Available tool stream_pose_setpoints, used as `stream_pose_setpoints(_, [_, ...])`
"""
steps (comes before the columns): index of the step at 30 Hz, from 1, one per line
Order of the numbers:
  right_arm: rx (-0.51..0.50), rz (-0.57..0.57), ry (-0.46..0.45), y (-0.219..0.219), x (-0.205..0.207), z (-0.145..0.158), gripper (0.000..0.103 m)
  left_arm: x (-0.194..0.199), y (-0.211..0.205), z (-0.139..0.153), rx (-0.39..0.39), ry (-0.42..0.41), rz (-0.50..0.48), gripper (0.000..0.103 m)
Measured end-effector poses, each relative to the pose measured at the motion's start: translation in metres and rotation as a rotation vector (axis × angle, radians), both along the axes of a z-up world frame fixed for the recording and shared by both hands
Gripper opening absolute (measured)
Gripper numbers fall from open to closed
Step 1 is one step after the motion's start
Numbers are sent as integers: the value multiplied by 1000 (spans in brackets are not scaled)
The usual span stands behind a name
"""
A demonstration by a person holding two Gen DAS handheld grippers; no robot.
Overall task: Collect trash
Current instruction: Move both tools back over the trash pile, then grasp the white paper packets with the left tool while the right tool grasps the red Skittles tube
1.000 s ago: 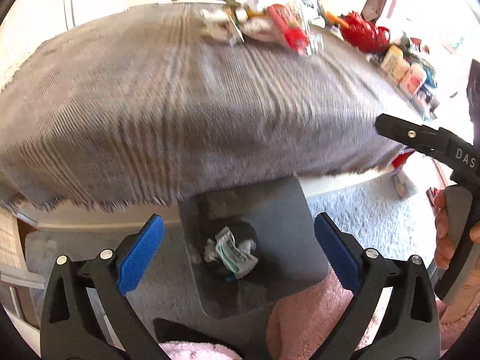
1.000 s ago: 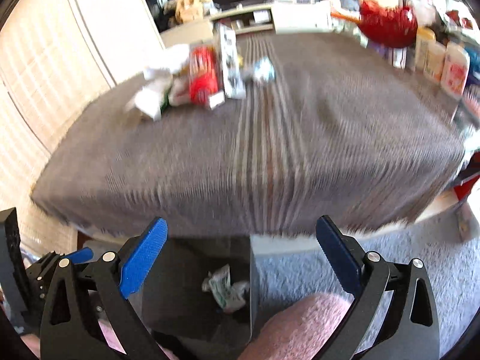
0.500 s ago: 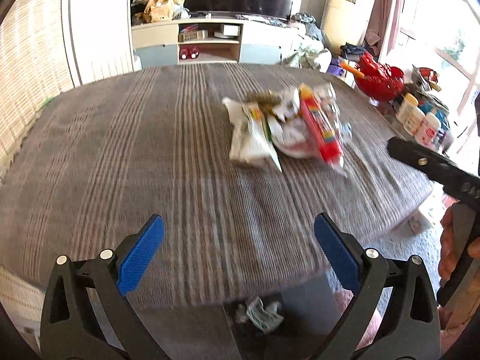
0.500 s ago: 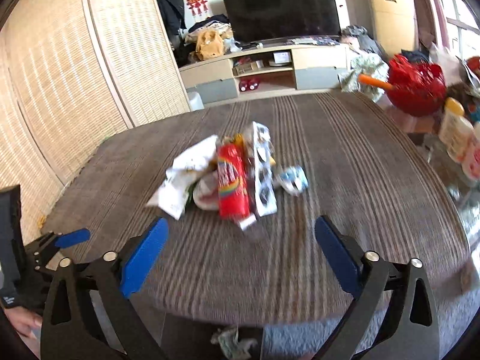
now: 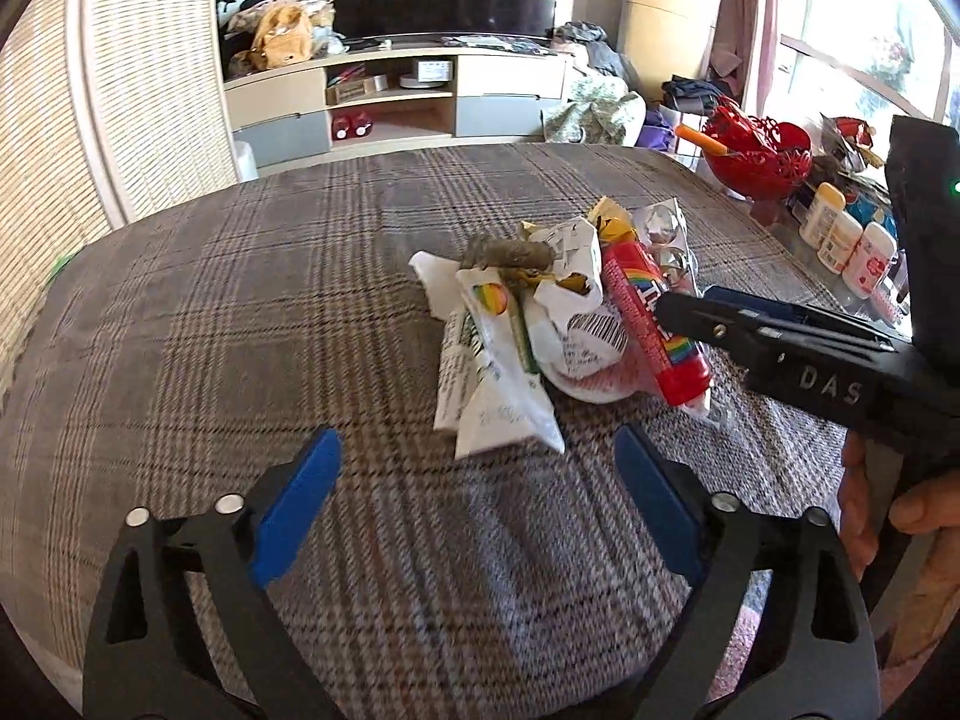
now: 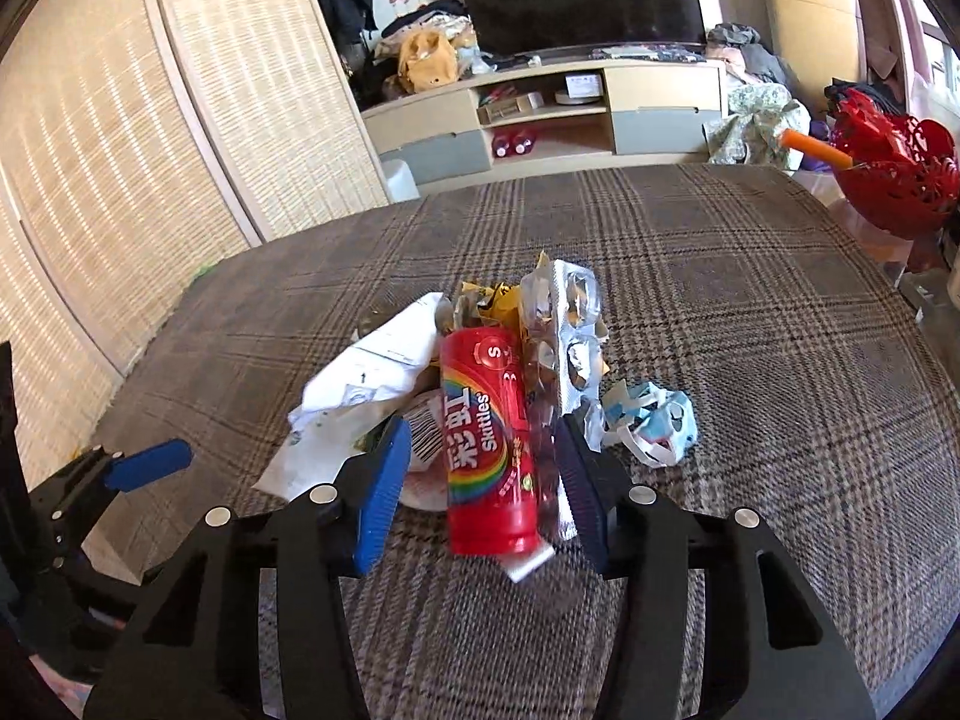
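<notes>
Blister pack (image 6: 567, 324) beside Skittles tube (image 6: 489, 444)

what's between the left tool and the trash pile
Only bare plaid tablecloth lies between the open left tool and the trash pile, seen in the left wrist view.

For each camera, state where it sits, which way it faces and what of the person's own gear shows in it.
Left wrist: sits on the left tool, looking forward and down over the plaid tablecloth at the trash pile; the right tool and a hand show at right.
Right wrist: sits on the right tool, whose jaws have just been closing, straddling the red Skittles tube; the left tool shows at left.
Shared: Skittles tube, blister pack, red basket, TV stand.
</notes>
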State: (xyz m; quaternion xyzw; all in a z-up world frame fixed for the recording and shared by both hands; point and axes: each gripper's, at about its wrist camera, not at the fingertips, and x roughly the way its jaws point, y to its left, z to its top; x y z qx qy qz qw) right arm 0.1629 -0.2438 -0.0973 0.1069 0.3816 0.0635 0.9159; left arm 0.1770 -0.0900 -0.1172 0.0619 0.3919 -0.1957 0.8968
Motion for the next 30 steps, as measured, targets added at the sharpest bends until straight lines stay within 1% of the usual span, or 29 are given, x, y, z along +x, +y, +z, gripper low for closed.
stream_pose_setpoints(3, [-25,-4,-4,2,5,-3,51,12,-8,-6,2,14,-9,76])
stream_pose_setpoints(5, [-37,-6,-3,2,7,-3,51,21,-11,-11,1,29,-7,72])
stream_pose_setpoints(10, [-44,-20,17,-1,13,-9,52,40,-11,-28,-17,80,-2,59])
stream_pose_setpoints(12, [-50,-15,23,1,14,-11,52,42,-11,-32,-30,91,-14,58])
stream_pose_setpoints(15, [-71,-12,22,6,18,-13,52,43,-13,-32,-30,87,-30,54])
stream_pose_setpoints(20, [-94,-10,24,11,19,-13,54,44,-18,-34,-32,98,-47,51])
stream_pose_setpoints(21, [-91,-4,24,11,18,-13,58,44,-19,-35,-32,98,-46,51])
stream_pose_setpoints(22, [-88,2,26,12,17,-12,59,43,-19,-35,-31,95,-46,51])
stream_pose_setpoints(26, [-60,20,6,14,15,-8,59,41,-16,-34,-38,87,-50,49])
stream_pose_setpoints(27, [-59,28,8,14,15,-9,57,41,-16,-34,-40,85,-50,48])
stream_pose_setpoints(30, [-71,36,21,17,19,-13,57,36,-15,-32,-21,65,-60,46])
